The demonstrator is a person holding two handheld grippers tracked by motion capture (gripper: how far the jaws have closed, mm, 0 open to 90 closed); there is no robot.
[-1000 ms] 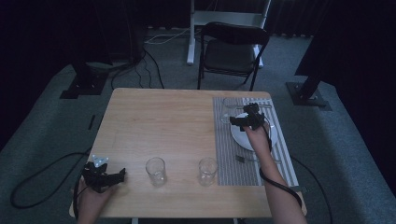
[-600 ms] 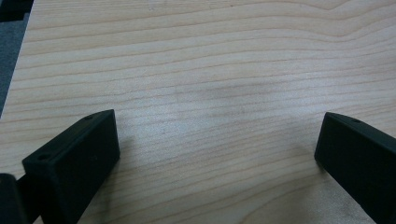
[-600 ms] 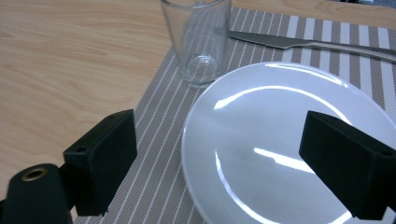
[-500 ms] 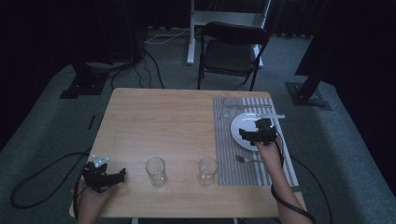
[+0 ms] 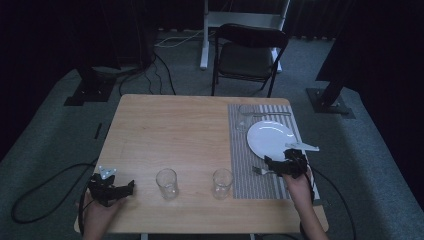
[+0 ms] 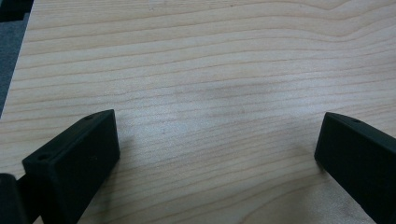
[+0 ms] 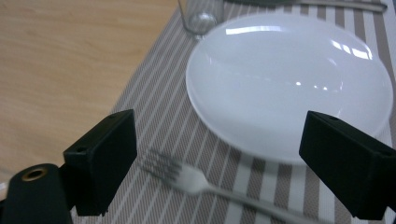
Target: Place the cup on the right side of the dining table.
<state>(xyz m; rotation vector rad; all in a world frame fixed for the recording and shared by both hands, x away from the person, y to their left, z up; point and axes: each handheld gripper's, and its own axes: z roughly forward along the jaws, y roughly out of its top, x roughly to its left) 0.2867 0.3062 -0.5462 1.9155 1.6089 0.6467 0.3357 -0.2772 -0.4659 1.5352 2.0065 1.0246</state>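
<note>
Right gripper view puts the right gripper, jaws spread wide and empty, right over the fork lying on the striped placemat just beside the white plate, while the left gripper rests wide open on the bare table.

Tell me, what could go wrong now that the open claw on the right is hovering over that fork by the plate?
The fork lies flat on the striped mat, so the right gripper, jaws wide open, may slide over it or push it away rather than lift it.

The white plate sits close behind the fork; one jaw could knock its rim.

A glass stands just off the mat's edge near that hand and might be bumped.
</note>
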